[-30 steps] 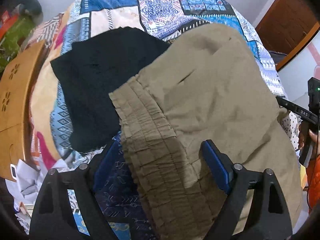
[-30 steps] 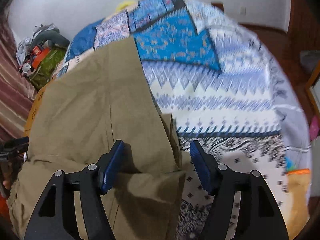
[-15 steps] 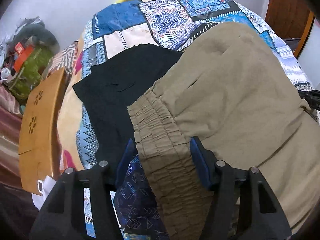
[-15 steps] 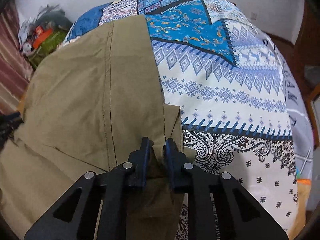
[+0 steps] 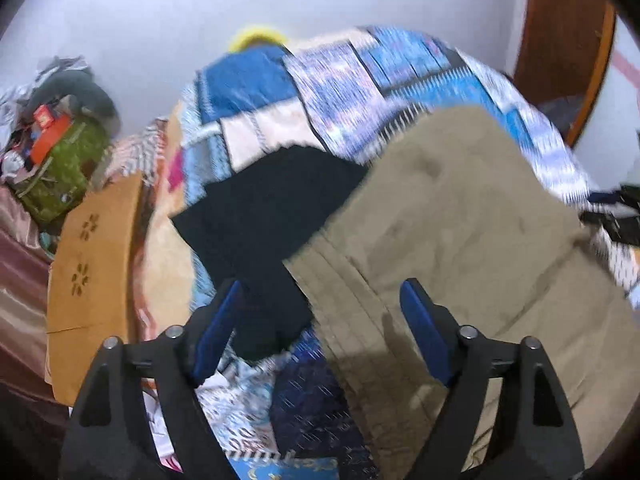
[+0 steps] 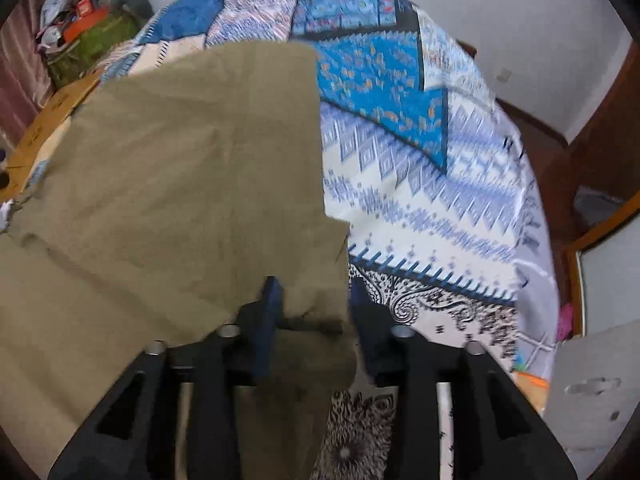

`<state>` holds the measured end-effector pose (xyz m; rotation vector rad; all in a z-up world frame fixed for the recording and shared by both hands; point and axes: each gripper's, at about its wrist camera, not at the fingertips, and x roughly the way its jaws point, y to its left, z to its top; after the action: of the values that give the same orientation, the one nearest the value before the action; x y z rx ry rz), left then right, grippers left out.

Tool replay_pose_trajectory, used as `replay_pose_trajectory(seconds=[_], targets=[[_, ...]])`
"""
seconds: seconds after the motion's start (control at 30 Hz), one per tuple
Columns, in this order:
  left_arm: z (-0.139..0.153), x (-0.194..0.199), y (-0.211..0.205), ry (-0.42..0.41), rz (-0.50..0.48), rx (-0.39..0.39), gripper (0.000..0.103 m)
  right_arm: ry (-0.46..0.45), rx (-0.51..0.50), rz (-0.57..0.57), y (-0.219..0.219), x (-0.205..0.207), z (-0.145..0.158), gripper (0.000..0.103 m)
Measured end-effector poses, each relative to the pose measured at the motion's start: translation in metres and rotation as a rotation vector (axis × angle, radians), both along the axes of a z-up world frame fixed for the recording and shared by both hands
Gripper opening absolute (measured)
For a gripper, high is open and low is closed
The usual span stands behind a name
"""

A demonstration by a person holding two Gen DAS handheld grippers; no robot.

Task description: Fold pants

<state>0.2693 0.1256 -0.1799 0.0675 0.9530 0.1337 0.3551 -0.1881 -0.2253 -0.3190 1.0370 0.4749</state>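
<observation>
Olive-khaki pants (image 5: pixel 460 216) lie spread on a patterned bedspread (image 5: pixel 320 80), elastic waistband (image 5: pixel 340 292) nearest the left gripper. My left gripper (image 5: pixel 320 312) is open, its blue pads (image 5: pixel 420 320) astride the waistband edge. In the right wrist view the pants (image 6: pixel 180 168) fill the left half. My right gripper (image 6: pixel 314 312) has its jaws partly apart with a bunch of pant fabric (image 6: pixel 316 292) between the blue pads; whether the pads touch it is unclear.
A black garment (image 5: pixel 264 216) lies left of the pants, partly under them. A wooden board (image 5: pixel 92 256) and a cluttered pile with a green bag (image 5: pixel 60 164) are at the left. A wooden door frame (image 5: pixel 560 40) is at the right.
The left gripper closed partway around the waistband, then opened wide again and drew back. The right gripper shut on the pant edge, then its jaws came partly apart. Both views are now motion-blurred.
</observation>
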Motion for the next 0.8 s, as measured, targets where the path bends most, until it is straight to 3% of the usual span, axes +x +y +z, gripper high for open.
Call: replay_pose_trajectory(seconds=[0.17,0.3,0.4,0.53,0.8], targets=[[0.016,0.016,0.025,-0.052,0.065,-0.044,0.087,-0.114,0.099,0.021,0.004,-0.007,0.048,0.064],[0.006,0.036,0.042,-0.027,0.098,-0.084,0.088,-0.203,0.193,0.012,0.015,-0.003,0.074,0.079],[-0.013,0.054,0.054,0.026,0.112,-0.131,0.088,-0.228,0.232,0.005,0.023,0.011,0.081,0.081],[-0.043,0.072,0.062,0.091,0.132,-0.171,0.088,-0.202,0.266,-0.035,0.033,0.049,0.069,0.081],[-0.103,0.095,0.073,0.201,0.182,-0.214,0.088,-0.035,0.296,-0.149,0.042,0.128,0.014,0.080]])
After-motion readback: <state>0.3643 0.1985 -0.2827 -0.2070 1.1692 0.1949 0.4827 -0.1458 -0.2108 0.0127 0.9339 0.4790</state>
